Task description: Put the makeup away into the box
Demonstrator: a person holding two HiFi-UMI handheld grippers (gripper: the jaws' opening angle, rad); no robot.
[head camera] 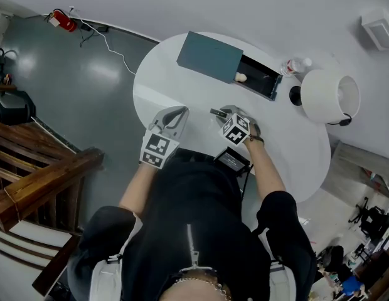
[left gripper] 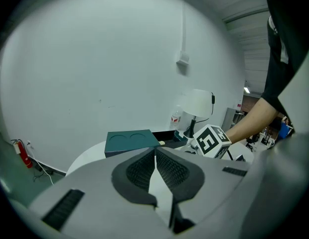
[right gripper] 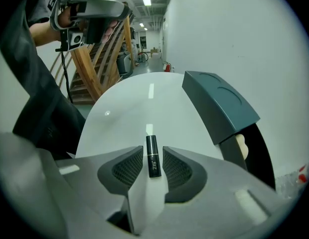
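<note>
Right gripper stands with its jaws apart, astride a black lipstick that lies on the white table, neither pad pressing it. Left gripper, at its nine o'clock, has its jaws together, empty. At twelve o'clock sits the teal box, its drawer slid open.

Round white table, bearing black lipstick tube flat between right gripper jaws; teal box, bottle and white lamp farther ahead of them.
</note>
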